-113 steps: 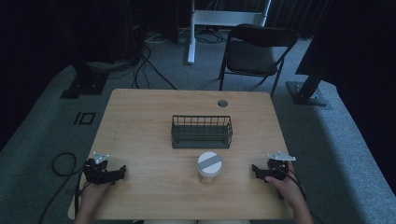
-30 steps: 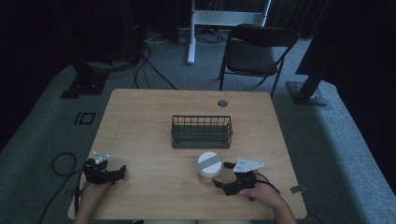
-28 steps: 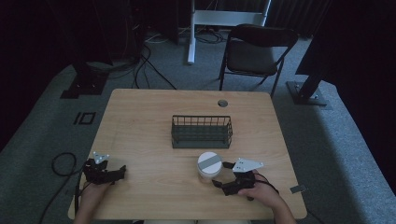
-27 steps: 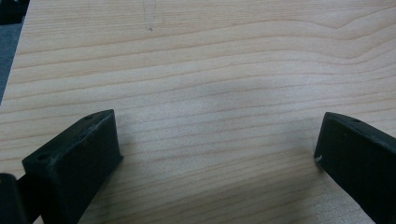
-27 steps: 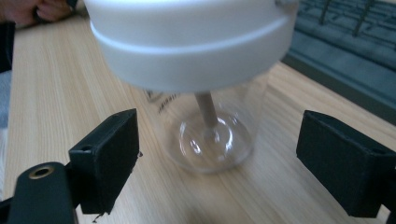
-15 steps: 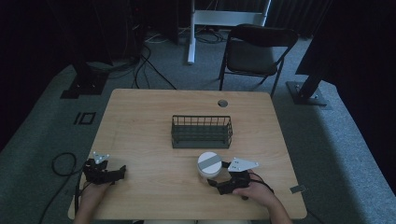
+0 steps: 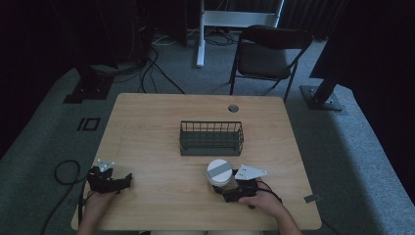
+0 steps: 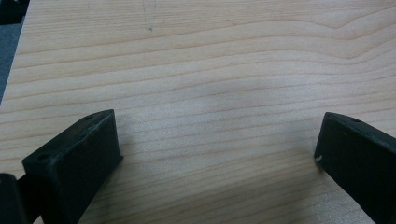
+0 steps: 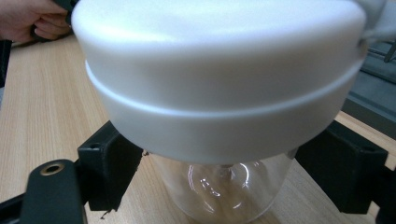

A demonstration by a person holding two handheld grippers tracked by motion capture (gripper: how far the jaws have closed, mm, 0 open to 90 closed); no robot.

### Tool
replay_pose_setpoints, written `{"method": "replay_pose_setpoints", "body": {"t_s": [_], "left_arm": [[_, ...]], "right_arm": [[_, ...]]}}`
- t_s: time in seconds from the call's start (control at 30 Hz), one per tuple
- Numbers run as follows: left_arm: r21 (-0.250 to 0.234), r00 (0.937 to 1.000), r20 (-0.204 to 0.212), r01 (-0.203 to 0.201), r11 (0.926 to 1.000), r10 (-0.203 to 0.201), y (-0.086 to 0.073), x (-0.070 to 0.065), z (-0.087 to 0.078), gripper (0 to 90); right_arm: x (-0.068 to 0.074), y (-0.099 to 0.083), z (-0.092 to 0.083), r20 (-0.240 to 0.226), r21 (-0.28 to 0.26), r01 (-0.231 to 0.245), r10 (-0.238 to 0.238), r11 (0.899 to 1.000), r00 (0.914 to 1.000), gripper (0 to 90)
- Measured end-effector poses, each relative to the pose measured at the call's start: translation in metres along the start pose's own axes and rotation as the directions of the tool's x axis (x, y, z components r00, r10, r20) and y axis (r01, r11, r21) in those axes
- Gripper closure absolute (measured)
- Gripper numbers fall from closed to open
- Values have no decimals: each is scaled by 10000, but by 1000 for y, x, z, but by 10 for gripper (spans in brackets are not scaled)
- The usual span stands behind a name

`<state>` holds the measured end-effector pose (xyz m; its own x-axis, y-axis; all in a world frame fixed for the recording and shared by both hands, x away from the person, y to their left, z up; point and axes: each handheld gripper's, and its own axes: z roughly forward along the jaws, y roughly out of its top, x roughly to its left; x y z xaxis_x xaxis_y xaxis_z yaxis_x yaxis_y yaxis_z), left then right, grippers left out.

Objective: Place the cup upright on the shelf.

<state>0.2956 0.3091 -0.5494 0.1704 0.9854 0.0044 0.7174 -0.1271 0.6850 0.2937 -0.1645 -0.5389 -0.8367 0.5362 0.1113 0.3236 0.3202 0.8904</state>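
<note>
The left gripper (image 7: pixel 108 178) stayed parked at the table's (image 7: pixel 147 127) near-left corner, jaws wide apart over bare wood. Rightward, the jar (image 7: pixel 219 172) stood before the wire basket (image 7: pixel 211 138). The right gripper (image 7: pixel 236 191) had slid in from the right edge, its spread jaws flanking the glass under the lid, seemingly poised to clamp.

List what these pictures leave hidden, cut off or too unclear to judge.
- Jar contents: right gripper view, the white lid covers most of the glass.
- Right gripper contact with the jar: high view, too small.
- Wire basket interior: high view, too dim.
- Left gripper body: left gripper view, cut off below.
</note>
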Motion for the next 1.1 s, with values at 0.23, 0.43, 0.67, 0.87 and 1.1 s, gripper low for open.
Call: {"method": "replay_pose_setpoints", "body": {"t_s": [0.23, 0.43, 0.67, 0.87, 1.1], "left_arm": [[1, 10000, 1, -1, 10000, 1, 0, 0, 0, 3], [1, 10000, 0, -3, 10000, 3, 0, 0, 0, 2], [-6, 10000, 0, 5, 10000, -5, 0, 0, 0, 2], [-4, 10000, 1, 3, 10000, -3, 0, 0, 0, 2], [-1, 10000, 1, 0, 10000, 0, 0, 0, 0, 3]], "right_arm": [[2, 0, 3, 23, -33, -136, 136, 9999, 9999, 158], [5, 2, 8, 27, -9, -241, 241, 9997, 9997, 153], [11, 7, 11, 227, -42, 72, -71, 10000, 9997, 184], [12, 12, 13, 358, 62, 33, -35, 10000, 9994, 186], [11, 18, 11, 507, -41, 95, -93, 9999, 9987, 186]]}}
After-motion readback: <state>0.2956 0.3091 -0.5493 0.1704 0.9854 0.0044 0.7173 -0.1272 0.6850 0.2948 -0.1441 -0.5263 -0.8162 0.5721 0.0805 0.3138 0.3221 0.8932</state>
